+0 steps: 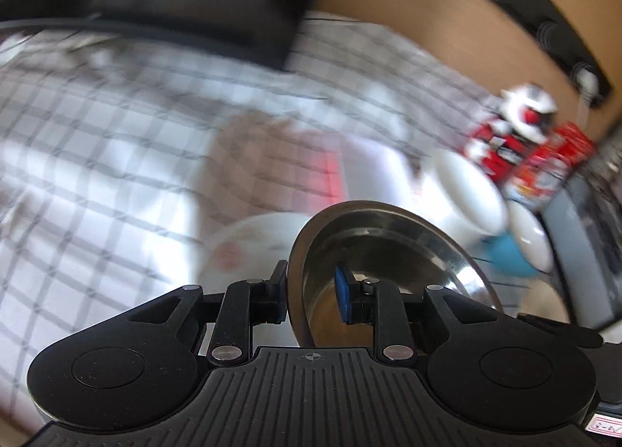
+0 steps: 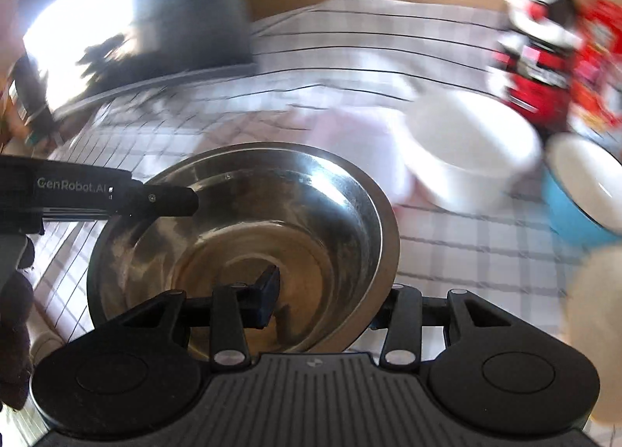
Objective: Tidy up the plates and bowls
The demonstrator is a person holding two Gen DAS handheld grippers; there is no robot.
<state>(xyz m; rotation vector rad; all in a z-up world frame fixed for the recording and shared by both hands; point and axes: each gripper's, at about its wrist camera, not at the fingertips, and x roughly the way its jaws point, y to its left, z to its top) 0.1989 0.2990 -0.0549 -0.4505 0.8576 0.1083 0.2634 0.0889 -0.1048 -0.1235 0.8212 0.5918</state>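
A steel bowl (image 1: 388, 248) is held above a checked tablecloth, and both grippers grip its rim. My left gripper (image 1: 311, 291) is shut on the rim, one pad outside and the blue pad (image 1: 343, 293) inside. My right gripper (image 2: 326, 291) is shut on the opposite rim of the same steel bowl (image 2: 248, 237), one finger inside and one outside. The left gripper (image 2: 171, 202) shows at the far rim in the right wrist view. A white plate with a pink mark (image 1: 248, 248) lies below the bowl.
A white bowl (image 2: 470, 159) and a blue bowl with a white inside (image 2: 583, 190) stand on the cloth at the right. Red and white packages (image 2: 552, 50) stand behind them. A dark box (image 2: 155, 15) sits at the back left. Both views are blurred.
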